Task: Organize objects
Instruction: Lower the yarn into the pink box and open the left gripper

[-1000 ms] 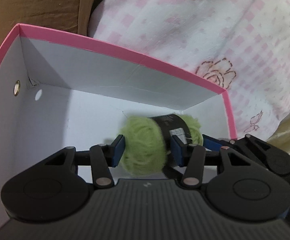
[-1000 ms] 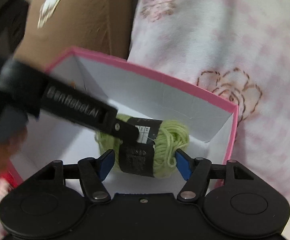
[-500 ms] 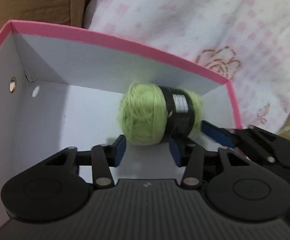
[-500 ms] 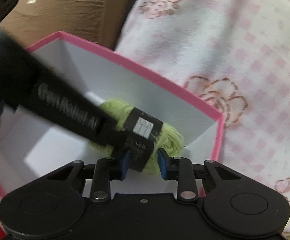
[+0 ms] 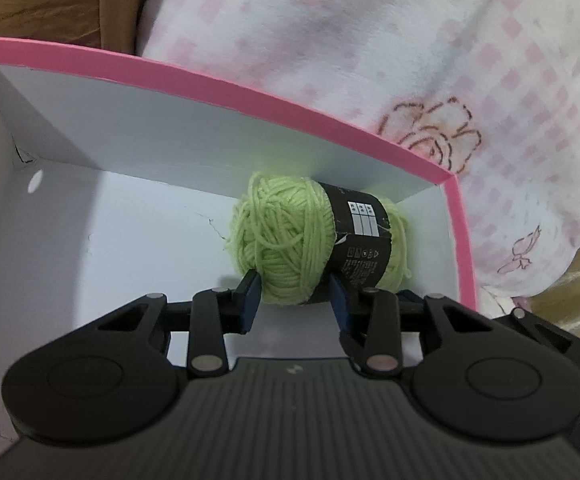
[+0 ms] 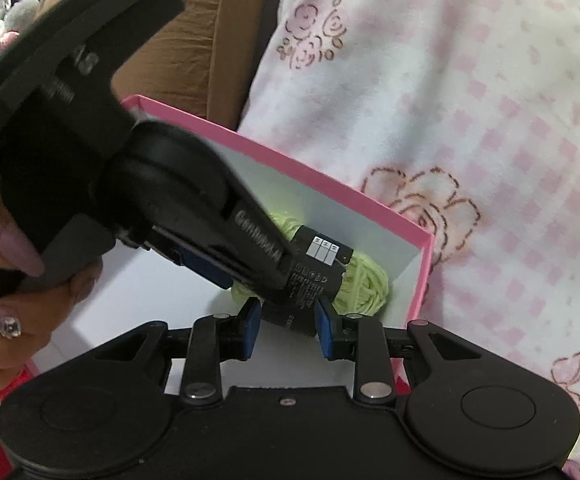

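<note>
In the far right corner of the pink box [image 5: 249, 92], on the floral blanket [image 5: 370, 40]: green yarn skein [image 5: 285, 240], long axis along the far wall. Left hand-held gripper [image 5: 294, 300] has just been closing and pinches its left end; right hand-held gripper [image 6: 285, 326] pinches the black label [image 6: 310, 288]. Skein sits nearer the wall than a second ago.

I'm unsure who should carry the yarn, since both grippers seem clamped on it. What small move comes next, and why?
Probably open the left gripper, whose jaws have just been closing on the green yarn ball. The right gripper already pinches its black label, and the ball sits in the pink box.
</note>
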Available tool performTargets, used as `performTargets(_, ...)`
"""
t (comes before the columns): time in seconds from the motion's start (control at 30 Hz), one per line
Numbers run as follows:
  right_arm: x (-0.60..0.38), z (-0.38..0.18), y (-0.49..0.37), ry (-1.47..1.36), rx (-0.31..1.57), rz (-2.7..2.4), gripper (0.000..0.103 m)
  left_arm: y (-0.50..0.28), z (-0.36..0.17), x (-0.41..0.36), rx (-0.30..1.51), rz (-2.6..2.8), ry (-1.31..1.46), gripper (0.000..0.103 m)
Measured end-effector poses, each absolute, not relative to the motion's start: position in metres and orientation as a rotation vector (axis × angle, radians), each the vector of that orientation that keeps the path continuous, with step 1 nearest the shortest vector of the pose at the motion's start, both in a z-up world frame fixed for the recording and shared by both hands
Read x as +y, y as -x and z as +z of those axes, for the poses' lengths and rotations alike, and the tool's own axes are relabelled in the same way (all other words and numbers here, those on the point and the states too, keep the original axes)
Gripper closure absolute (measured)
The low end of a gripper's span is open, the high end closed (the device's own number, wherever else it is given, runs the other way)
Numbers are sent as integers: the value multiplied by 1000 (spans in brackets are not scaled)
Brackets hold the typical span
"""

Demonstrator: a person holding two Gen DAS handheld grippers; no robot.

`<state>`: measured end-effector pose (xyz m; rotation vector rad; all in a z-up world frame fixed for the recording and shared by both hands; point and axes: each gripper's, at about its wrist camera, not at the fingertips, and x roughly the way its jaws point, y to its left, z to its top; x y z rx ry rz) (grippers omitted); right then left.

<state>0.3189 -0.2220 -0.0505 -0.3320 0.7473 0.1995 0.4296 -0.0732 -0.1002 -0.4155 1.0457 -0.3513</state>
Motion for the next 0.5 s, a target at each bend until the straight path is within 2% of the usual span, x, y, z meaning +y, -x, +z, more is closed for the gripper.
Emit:
performTargets(0.1,-229,-47,-315,291,762,177,69,-421,-96,-70,1038,-353,380,66)
performTargets(0.3,-235,-36,-307,243,849,129,62,-408,-87,-62,1058,-377,345,55)
performTargets(0.5,-235,-41,-302,138,899,123,60,-394,-78,-45,1052,-362,309,54)
